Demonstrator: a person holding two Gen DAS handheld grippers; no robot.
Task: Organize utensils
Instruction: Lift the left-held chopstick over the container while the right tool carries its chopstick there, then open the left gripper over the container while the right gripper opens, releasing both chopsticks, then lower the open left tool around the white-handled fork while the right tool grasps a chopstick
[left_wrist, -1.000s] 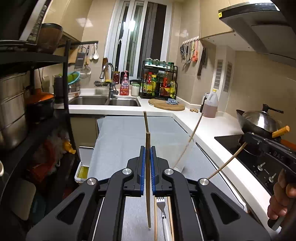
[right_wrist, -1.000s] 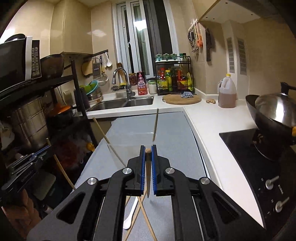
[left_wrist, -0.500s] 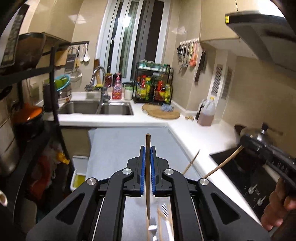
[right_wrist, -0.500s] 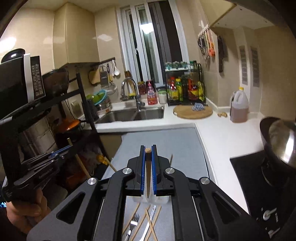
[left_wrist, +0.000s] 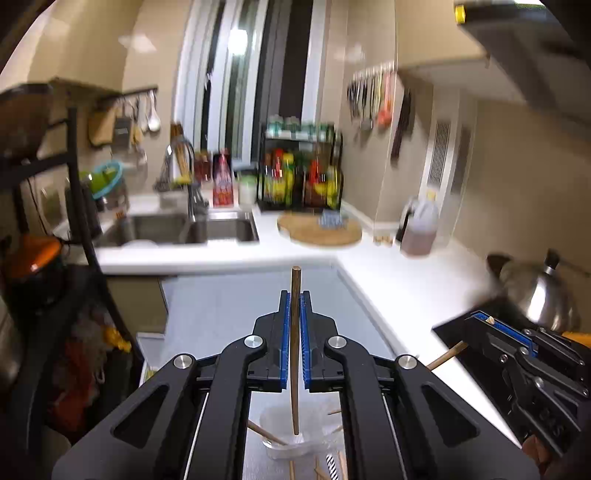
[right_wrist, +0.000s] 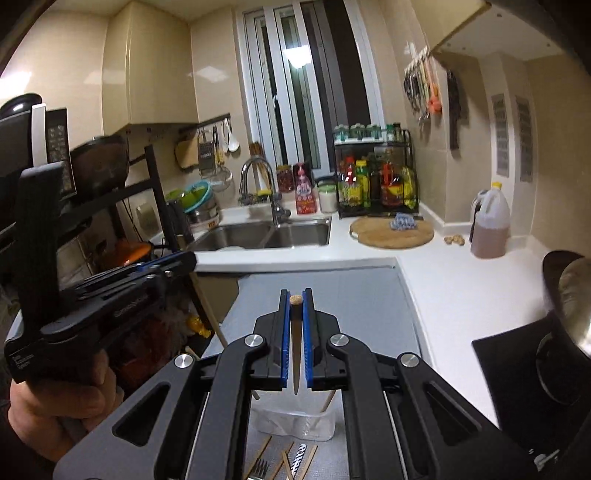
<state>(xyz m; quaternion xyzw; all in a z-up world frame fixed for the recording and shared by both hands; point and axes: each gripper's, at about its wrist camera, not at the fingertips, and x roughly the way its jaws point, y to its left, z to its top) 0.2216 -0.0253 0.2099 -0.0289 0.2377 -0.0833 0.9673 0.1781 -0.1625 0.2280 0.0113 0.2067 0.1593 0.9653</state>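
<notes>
My left gripper (left_wrist: 294, 295) is shut on a wooden chopstick (left_wrist: 294, 350) held upright, its lower tip reaching into a clear plastic cup (left_wrist: 291, 435) on the grey mat below. My right gripper (right_wrist: 295, 295) is shut on another wooden chopstick (right_wrist: 296, 354) held upright above the same clear cup (right_wrist: 295, 421). Each gripper shows in the other's view: the right one (left_wrist: 491, 325) at lower right, the left one (right_wrist: 173, 264) at left, each with its chopstick slanting down. Loose chopsticks (right_wrist: 284, 461) and a fork (right_wrist: 260, 467) lie on the mat in front of the cup.
A grey mat (right_wrist: 351, 295) covers the table. A white counter (right_wrist: 454, 291) runs right and back, with a sink (right_wrist: 266, 232), a cutting board (right_wrist: 391, 230), an oil jug (right_wrist: 489, 230) and a wok (left_wrist: 535, 291) on the stove. A black shelf rack (left_wrist: 74, 192) stands left.
Both grippers have risen and pulled back with their chopsticks. The clear cup has come into view below them, and the left chopstick's tip now reaches into it.
</notes>
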